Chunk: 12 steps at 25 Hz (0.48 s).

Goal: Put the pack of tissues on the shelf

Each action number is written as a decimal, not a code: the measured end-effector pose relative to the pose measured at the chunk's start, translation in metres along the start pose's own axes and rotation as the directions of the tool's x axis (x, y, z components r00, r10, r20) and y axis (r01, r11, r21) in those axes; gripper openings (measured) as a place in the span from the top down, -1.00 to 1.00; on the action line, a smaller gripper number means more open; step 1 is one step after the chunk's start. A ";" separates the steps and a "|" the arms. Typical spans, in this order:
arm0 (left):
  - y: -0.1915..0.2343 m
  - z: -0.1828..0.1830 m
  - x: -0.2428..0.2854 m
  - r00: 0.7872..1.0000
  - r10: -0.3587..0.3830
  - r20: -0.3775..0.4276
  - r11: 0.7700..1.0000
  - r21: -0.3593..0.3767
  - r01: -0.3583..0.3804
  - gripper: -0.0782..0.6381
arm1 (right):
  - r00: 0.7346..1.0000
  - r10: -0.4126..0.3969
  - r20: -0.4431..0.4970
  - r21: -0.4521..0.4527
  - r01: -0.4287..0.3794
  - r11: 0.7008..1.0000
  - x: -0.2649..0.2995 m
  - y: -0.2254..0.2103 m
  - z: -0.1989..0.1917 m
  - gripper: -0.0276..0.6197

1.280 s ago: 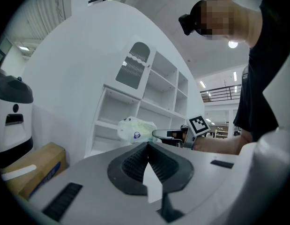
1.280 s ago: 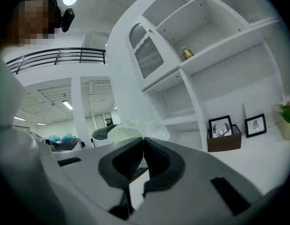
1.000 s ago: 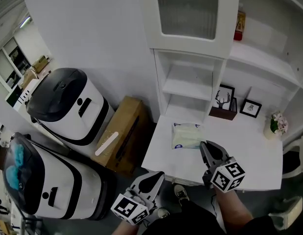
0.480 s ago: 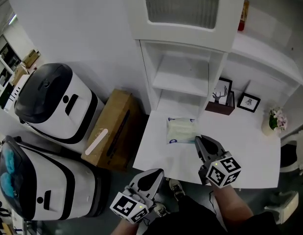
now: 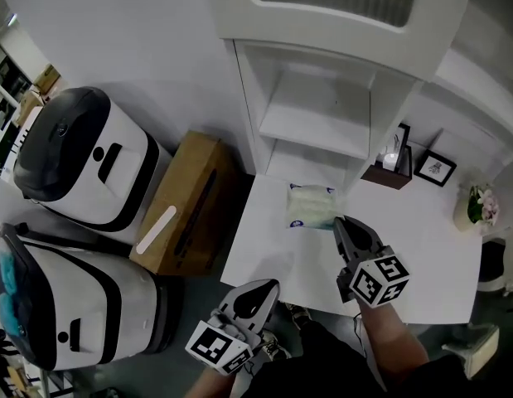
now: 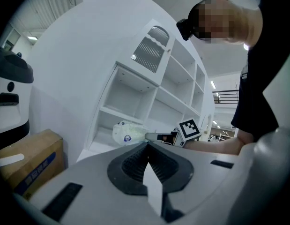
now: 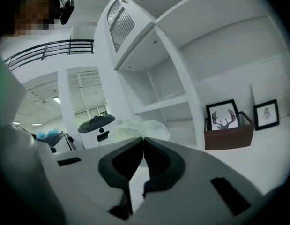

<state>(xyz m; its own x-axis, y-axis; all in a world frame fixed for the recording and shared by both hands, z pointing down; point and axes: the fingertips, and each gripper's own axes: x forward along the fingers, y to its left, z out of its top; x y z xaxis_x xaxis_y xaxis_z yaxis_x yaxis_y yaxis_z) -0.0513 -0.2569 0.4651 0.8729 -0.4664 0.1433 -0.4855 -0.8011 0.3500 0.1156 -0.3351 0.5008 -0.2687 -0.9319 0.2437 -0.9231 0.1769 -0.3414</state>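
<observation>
The pack of tissues (image 5: pixel 310 208), pale with a small blue label, is on or just above the white desk (image 5: pixel 405 255), in front of the shelf unit's (image 5: pixel 322 135) lowest opening. My right gripper (image 5: pixel 339 220) has its jaws shut on the pack's near right edge. In the right gripper view the crinkled wrapper (image 7: pixel 135 128) sits just past the closed tips (image 7: pixel 144 138). My left gripper (image 5: pixel 268 286) hangs below the desk's front edge, shut and holding nothing. Its own view, past its closed tips (image 6: pixel 147 144), shows the pack (image 6: pixel 126 132) and the right gripper (image 6: pixel 156 137) at the pack's side.
A brown holder with a deer picture (image 5: pixel 393 168), a small framed picture (image 5: pixel 434 168) and a flower pot (image 5: pixel 476 210) stand at the back right of the desk. On the floor to the left are a cardboard box (image 5: pixel 186 201) and two white-and-black machines (image 5: pixel 82 160) (image 5: pixel 57 305).
The head view has swung, so the shelf unit looms larger. The right gripper and the pack have stayed together near the lowest shelf opening. The left gripper has held still.
</observation>
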 end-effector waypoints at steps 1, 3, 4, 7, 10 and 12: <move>0.003 -0.001 0.003 1.000 0.002 -0.002 1.000 -0.005 -0.002 0.77 | 1.000 -0.002 -0.005 0.002 0.002 1.000 0.005 -0.003 -0.001 0.90; 0.009 -0.003 0.010 1.000 0.004 -0.007 1.000 -0.012 -0.004 0.77 | 1.000 -0.011 -0.011 0.006 0.011 1.000 0.014 -0.011 -0.004 0.90; 0.011 -0.004 0.014 1.000 0.003 -0.009 1.000 -0.015 -0.003 0.77 | 1.000 -0.017 -0.014 0.007 0.017 1.000 0.019 -0.016 -0.005 0.90; 0.016 -0.009 0.026 1.000 -0.005 -0.018 1.000 -0.030 0.004 0.77 | 0.999 -0.035 -0.024 0.013 0.035 0.999 0.035 -0.028 -0.009 0.90; 0.019 -0.017 0.037 0.999 -0.015 -0.032 0.999 -0.052 0.014 0.77 | 0.998 -0.053 -0.035 0.023 0.054 0.998 0.050 -0.039 -0.014 0.90; 0.023 -0.021 0.043 0.999 -0.017 -0.038 0.998 -0.065 0.015 0.77 | 0.997 -0.069 -0.040 0.025 0.070 0.997 0.061 -0.047 -0.017 0.90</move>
<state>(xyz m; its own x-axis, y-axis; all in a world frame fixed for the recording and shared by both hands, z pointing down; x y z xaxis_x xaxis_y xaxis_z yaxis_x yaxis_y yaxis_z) -0.0243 -0.2878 0.4985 0.8823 -0.4380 0.1724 -0.4686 -0.7818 0.4114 0.1381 -0.3944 0.5474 -0.2149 -0.9284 0.3033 -0.9324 0.1027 -0.3464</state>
